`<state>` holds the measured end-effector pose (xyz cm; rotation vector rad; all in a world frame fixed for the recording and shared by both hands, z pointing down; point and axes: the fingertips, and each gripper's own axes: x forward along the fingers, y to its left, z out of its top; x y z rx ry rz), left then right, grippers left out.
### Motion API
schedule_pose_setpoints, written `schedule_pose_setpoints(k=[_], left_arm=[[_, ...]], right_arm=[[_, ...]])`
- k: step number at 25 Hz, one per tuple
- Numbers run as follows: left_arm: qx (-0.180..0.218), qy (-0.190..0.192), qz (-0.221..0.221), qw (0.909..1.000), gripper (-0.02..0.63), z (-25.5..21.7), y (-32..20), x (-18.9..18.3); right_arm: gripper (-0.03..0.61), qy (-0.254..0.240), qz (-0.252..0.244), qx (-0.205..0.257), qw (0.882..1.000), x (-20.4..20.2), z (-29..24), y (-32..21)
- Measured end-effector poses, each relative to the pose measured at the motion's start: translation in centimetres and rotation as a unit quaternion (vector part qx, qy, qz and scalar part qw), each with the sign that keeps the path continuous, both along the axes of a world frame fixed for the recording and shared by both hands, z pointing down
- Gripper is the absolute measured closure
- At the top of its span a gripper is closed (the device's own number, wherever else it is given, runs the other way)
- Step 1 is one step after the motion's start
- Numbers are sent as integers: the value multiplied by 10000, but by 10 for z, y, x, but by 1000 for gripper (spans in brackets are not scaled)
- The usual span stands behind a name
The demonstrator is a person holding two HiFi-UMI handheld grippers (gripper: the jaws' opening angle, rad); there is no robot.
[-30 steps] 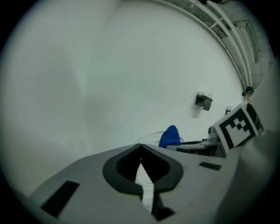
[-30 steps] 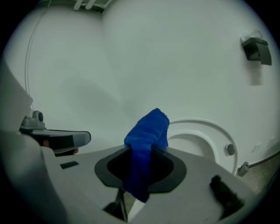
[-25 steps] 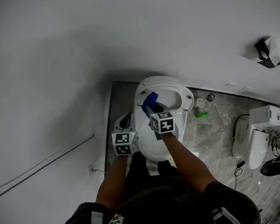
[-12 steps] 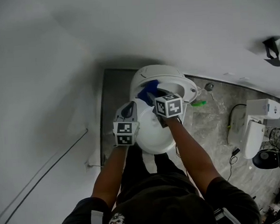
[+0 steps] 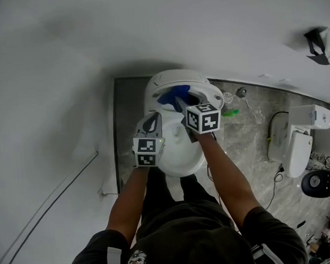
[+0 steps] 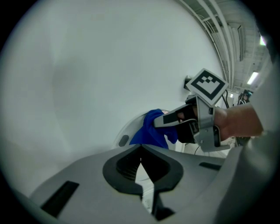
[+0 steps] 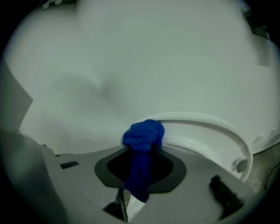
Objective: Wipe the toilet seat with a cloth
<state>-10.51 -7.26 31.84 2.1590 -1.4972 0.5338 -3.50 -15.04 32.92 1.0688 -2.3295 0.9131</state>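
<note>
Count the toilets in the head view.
2. One toilet at centre, with the blue cloth at its rim; a second toilet at far right. None looks hidden, though clutter at the right edge could mask more.

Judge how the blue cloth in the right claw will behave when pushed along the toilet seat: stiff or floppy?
Probably floppy: the blue cloth bunches into a soft wad beyond the right claw, its tail hanging limp. It looks fuzzy, so likely light and compressible. On the glossy toilet seat it should slide easily.
</note>
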Motion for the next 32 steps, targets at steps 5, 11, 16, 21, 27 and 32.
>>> schedule_pose_setpoints(k=[5, 11, 16, 21, 27, 32], left_arm=[[48, 20, 242, 9997, 603, -1, -3, 28], [45, 86, 376, 9992, 603, -1, -8, 55], [-14, 127, 435, 9990, 603, 2, -8, 79], [-96, 151, 425, 9989, 603, 10, -5, 96], [-162, 193, 394, 9989, 603, 27, 5, 105], [-267, 225, 216, 9992, 603, 57, 9, 102]], right_arm=[[489, -42, 179, 71, 9998, 28, -8, -6], [489, 164, 213, 218, 9994, 61, -10, -12], [489, 457, 228, 371, 9980, 88, -8, -15], [489, 1006, 246, 669, 9924, 115, -1, -14], [489, 1432, 415, 1182, 9817, 138, 14, -6], [489, 1607, 613, 1912, 9664, 140, 10, -5]])
